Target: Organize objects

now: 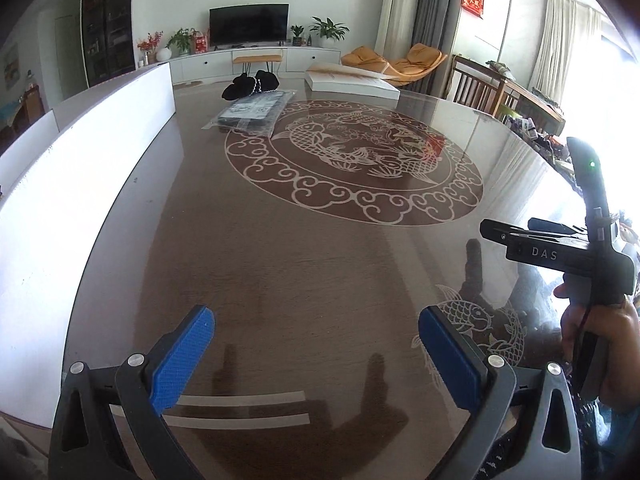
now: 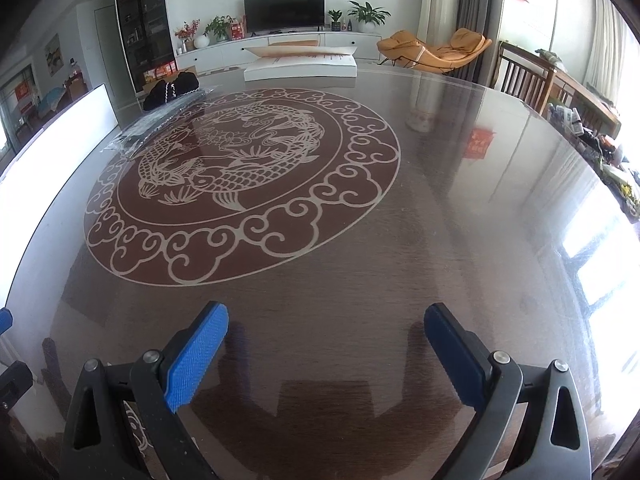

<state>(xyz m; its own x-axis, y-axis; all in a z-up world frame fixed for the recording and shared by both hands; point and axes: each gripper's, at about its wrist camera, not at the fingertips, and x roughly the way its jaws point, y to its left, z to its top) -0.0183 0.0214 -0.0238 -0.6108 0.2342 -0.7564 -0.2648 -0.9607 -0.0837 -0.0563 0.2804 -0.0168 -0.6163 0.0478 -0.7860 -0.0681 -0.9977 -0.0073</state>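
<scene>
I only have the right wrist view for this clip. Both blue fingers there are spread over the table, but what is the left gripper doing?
Observer: The left gripper is open as well, with nothing between its fingers, over bare table.
Operator: Is my unit powered? I can't see its body.
Observer: The left wrist view shows a green light lit on the upright housing of the right gripper, which the right hand holds.
Operator: The plastic packet at far left is nearly edge-on for me.
Observer: From the left it lies flat, with a pale printed label on its near end and a black bundle just behind it.
</scene>
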